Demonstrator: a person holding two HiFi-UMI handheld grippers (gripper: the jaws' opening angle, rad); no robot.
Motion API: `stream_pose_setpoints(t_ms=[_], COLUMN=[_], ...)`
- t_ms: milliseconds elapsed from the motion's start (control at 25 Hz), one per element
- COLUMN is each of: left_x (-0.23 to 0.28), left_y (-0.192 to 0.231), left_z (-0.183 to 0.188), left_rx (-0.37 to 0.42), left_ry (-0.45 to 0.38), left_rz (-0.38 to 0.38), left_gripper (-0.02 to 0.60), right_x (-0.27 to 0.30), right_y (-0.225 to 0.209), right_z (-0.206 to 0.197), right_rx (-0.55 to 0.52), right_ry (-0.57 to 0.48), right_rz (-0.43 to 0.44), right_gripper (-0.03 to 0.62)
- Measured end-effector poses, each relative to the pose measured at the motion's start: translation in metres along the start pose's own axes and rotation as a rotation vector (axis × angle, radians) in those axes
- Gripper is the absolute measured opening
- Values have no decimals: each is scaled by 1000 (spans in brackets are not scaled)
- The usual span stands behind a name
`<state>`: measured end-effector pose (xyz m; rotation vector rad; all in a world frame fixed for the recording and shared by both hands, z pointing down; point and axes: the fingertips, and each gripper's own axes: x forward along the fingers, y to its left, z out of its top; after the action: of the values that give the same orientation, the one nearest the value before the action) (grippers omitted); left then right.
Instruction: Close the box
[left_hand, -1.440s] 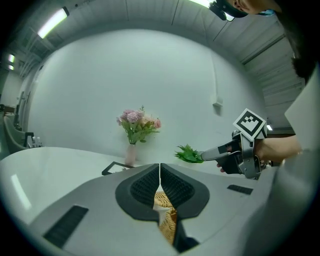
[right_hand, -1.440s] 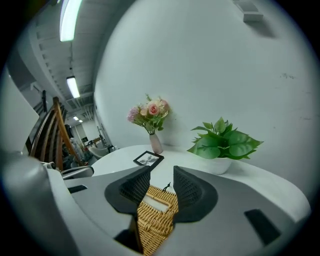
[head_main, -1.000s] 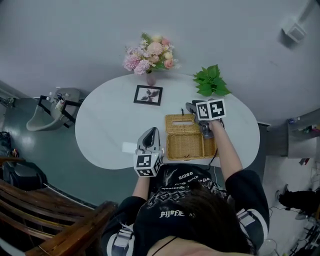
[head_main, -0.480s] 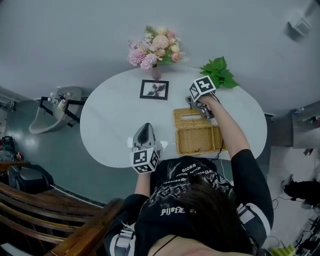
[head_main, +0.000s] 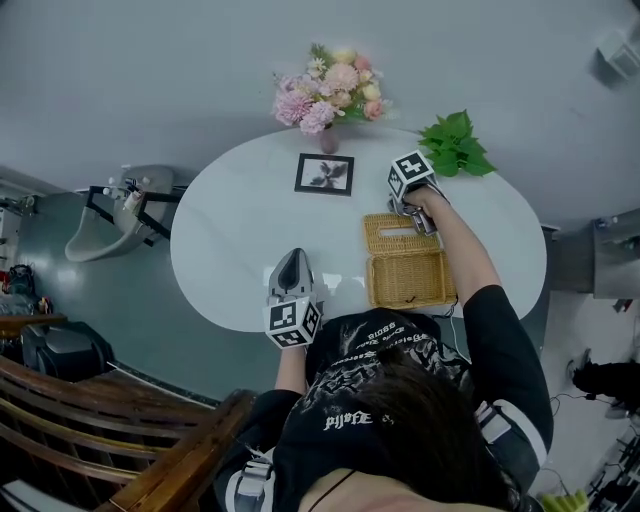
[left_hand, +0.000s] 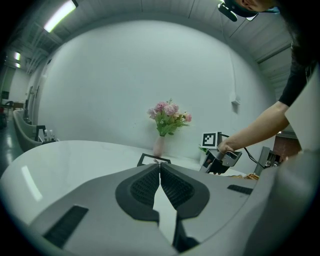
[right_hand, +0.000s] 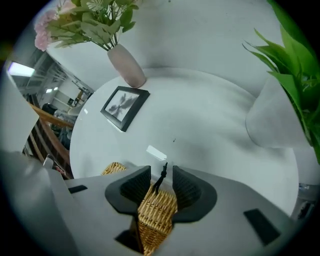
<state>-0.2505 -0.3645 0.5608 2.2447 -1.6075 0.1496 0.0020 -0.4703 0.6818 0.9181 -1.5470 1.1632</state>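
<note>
A wicker box (head_main: 410, 278) stands open near the table's front edge, right of centre. Its wicker lid (head_main: 392, 232) hangs off the back, tilted up. My right gripper (head_main: 424, 220) is at the lid's far edge. In the right gripper view the right gripper (right_hand: 161, 175) is shut on the lid's rim (right_hand: 157, 210), with a black cord loop (right_hand: 161, 181) sticking up between the pads. My left gripper (head_main: 290, 264) hovers at the table's front edge, left of the box. It is shut (left_hand: 159, 167) on nothing.
On the white oval table (head_main: 240, 240) a black picture frame (head_main: 324, 174) lies at the back. A vase of pink flowers (head_main: 335, 95) stands behind it and a green potted plant (head_main: 457, 145) at the back right. A small white tag (right_hand: 156, 152) lies beyond the lid.
My right gripper has gone from beside the box to the lid's far edge and taken hold of it; the lid has tilted up. The left gripper has stayed put.
</note>
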Motion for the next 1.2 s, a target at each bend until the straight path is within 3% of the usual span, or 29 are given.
stream_pose_setpoints(t_ms=[200, 280, 600, 840, 1200], left_x=[-2, -3, -3, 3, 15], left_y=[13, 14, 6, -13, -49], left_z=[-9, -14, -24, -29, -33], left_rx=[-4, 8, 25, 46, 30], left_ry=[33, 58, 93, 116, 126], left_rz=[22, 19, -20, -82, -216], left_gripper=[26, 26, 26, 26, 26], right_x=[8, 7, -3, -19, -65], right_y=[-2, -1, 0, 3, 16], right_z=[1, 3, 7, 12, 25], right_rx=[-3, 20, 33, 50, -49], right_ry=[41, 34, -5, -127, -337], right_rz=[3, 9, 25, 37, 16], right_gripper=[110, 48, 38, 37, 37])
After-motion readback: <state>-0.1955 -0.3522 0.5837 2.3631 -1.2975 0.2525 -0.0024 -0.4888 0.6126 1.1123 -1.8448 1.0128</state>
